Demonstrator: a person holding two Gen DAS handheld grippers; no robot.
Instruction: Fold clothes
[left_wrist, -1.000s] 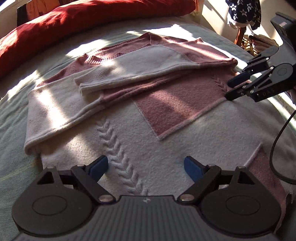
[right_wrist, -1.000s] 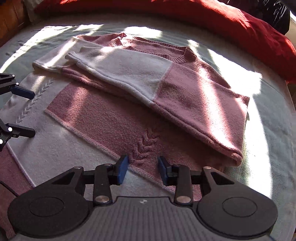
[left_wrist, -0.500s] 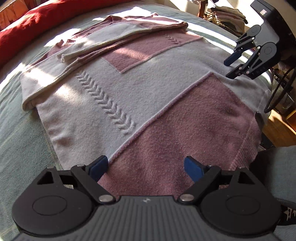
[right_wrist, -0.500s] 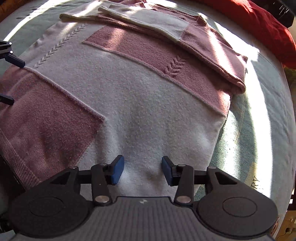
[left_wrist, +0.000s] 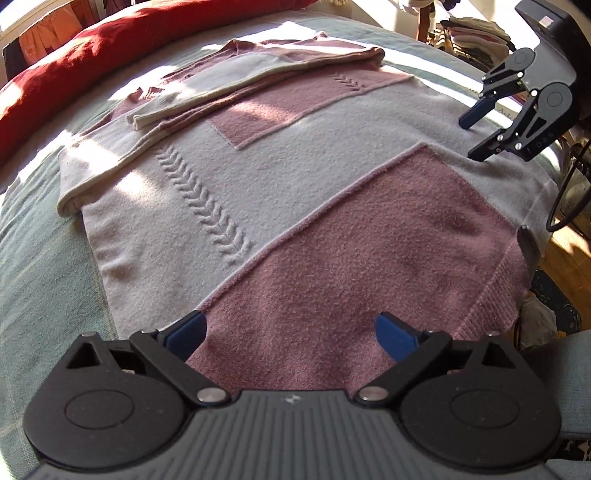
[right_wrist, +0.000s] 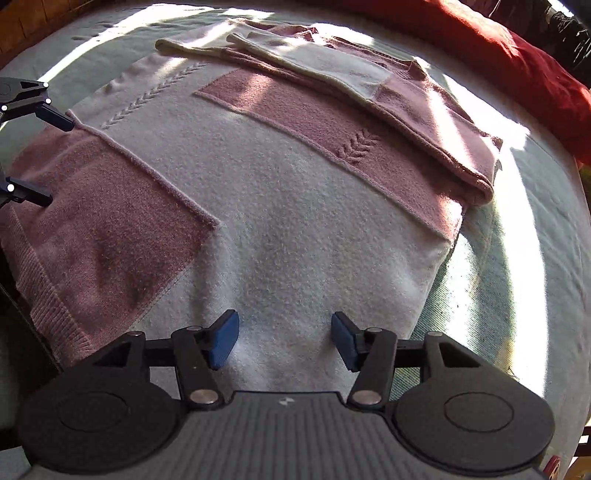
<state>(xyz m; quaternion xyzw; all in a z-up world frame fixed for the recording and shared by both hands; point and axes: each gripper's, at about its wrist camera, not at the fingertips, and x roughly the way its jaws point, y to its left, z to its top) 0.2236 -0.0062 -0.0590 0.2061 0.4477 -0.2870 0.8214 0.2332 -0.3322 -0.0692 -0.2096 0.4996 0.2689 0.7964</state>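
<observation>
A pink and cream patchwork sweater (left_wrist: 295, 177) (right_wrist: 280, 206) lies flat on a pale green bed, both sleeves folded across its chest at the far end. My left gripper (left_wrist: 291, 334) hovers open over the pink hem panel near the bed's front edge, nothing between its blue pads. My right gripper (right_wrist: 284, 338) is open too, above the cream hem part, holding nothing. Each gripper shows in the other's view: the right gripper (left_wrist: 480, 133) at the right side, the left gripper (right_wrist: 40, 158) at the left edge.
A long red pillow (left_wrist: 110, 48) (right_wrist: 498, 55) lies along the far side of the bed (left_wrist: 40, 280) (right_wrist: 517, 258). A pile of clothes (left_wrist: 476, 33) sits beyond the bed at the right. Wooden floor (left_wrist: 565, 258) shows past the bed's near right edge.
Both grippers have pulled back from the folded sleeves toward the sweater's hem. The right gripper's jaws have opened wider. The sweater has not moved.
</observation>
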